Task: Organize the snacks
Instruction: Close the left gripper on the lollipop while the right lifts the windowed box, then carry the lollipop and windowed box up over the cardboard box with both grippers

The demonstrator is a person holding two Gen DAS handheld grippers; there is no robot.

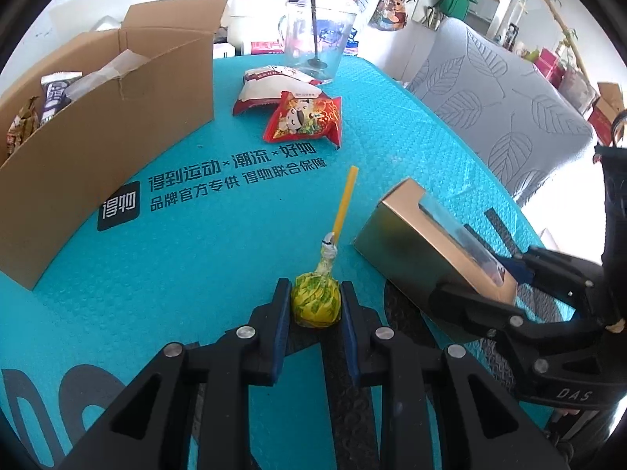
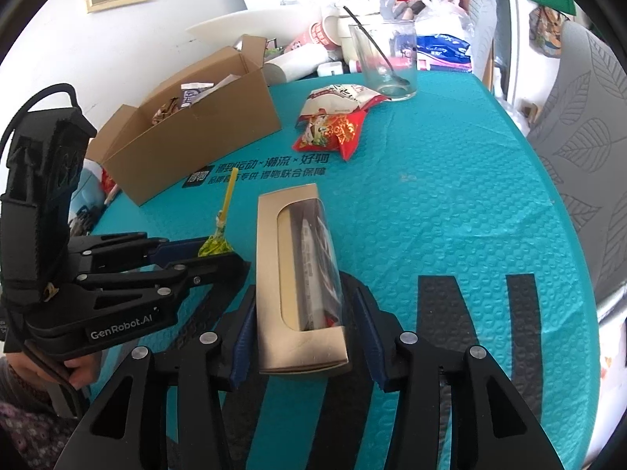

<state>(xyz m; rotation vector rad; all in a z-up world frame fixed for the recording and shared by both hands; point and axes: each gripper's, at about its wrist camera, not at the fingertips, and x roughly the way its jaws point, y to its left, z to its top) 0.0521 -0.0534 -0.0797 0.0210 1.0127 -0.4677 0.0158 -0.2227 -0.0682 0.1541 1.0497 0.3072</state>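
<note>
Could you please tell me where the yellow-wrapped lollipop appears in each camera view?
Left wrist: yellow-wrapped lollipop low centre, clamped in the left hand-held gripper.
Right wrist: lollipop left of middle, beside the gold windowed carton.
Shared landmark: open brown cardboard box.

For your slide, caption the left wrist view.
Left gripper clamps a lollipop on the teal mat, gold box beside.

- "GenRobot.AI" stands in white on the black left tool (image 2: 219, 252).
- "DAS" stands on the black right tool (image 1: 505, 278).
- Black Chinese print, "得物", stands on the teal bubble-textured desk cover (image 1: 235, 235).
</note>
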